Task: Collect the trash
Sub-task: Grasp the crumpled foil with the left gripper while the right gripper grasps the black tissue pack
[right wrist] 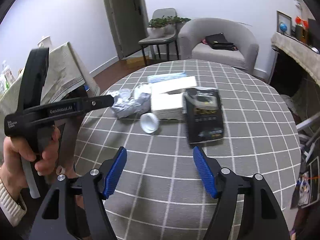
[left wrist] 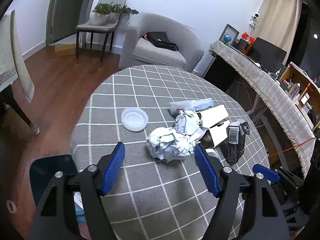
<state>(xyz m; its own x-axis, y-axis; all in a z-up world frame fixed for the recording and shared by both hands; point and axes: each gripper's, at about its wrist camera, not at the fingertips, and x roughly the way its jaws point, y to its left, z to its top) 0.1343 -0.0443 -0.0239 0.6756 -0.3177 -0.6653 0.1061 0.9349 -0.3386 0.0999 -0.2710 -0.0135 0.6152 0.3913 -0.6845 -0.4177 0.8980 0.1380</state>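
Grey checked cloth covers the round bench point(left wrist: 140, 92), where the trash lies: crumpled paper point(left wrist: 172, 144), a clear lid point(left wrist: 134, 119), a white box point(left wrist: 215, 116) and a black packet point(right wrist: 204, 116), blurred in the right view. A white cap point(right wrist: 149, 123) is mostly hidden behind the left tongs point(left wrist: 160, 167). Both left and right tongs point(right wrist: 160, 170) stand wide, holding nothing.

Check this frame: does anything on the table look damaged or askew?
Yes. The black packet is torn open at its top, the white box lies with flaps open, and a white cap lies loose on its side.
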